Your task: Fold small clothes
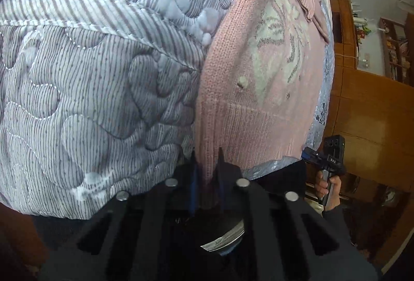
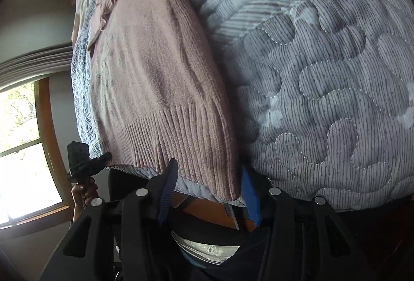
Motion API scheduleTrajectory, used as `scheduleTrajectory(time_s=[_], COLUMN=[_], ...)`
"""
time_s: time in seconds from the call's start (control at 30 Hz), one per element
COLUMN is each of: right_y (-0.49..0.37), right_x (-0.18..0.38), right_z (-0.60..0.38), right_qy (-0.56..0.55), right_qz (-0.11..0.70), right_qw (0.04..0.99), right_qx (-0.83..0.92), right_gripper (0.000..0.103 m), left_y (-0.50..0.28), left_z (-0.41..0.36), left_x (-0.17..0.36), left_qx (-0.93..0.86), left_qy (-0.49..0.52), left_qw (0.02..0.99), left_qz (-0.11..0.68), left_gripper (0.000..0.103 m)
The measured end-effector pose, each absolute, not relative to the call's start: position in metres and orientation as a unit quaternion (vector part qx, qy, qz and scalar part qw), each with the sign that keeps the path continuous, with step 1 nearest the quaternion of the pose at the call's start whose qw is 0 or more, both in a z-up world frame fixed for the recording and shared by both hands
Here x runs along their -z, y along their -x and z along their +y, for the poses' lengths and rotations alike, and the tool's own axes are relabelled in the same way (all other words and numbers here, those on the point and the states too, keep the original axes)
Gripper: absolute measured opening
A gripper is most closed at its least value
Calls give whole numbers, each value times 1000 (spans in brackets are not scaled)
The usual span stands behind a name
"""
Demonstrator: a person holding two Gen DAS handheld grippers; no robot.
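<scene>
Sweater, pink knit, is lying flat on the quilted bedspread along the bed's edge, hem nearest me. Looks like I'm at the grab-the-hem step of a fold. My left gripper is pinched tight on one ribbed hem corner; my right gripper is spread wide around the other corner, not closed yet. Next I'd guess: clamp right, lift both evenly.

Quilted striped bed cover; pink knit sweater lying flat on it.
</scene>
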State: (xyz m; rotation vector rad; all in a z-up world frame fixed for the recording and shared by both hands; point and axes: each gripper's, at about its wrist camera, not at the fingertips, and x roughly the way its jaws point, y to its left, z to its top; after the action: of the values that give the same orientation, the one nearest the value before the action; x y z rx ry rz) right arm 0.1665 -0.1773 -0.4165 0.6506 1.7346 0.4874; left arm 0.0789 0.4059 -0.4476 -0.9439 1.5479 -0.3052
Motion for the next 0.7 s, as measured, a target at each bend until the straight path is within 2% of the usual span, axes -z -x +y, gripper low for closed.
scheduleTrajectory(time_s=[0.03,0.1,0.17,0.2,0.7], right_y=[-166,-163,-160,-159,-172], right_x=[417,416,412,410,310], right_z=[-176,-174,-173,-173,-189], right_qy=[-281,-278,-273,-272,-366], right_qz=[740,739,736,734,619], right_qw=[575,575,580,584,637], right_qx=[-209,-213,-216,-217,-276], right_gripper=[46,34,15,11,9], left_y=[-78,-75,-72,-69,-61], left_z=[406,407,408,409,421], left_x=[448,447,443,439,347], left_qx=[130,130,130,132,162], left_qy=[410,424,436,442,555], left_qw=[609,611,616,619,657], left_qz=[667,656,643,635,484], left_gripper=[10,8,8,7,7])
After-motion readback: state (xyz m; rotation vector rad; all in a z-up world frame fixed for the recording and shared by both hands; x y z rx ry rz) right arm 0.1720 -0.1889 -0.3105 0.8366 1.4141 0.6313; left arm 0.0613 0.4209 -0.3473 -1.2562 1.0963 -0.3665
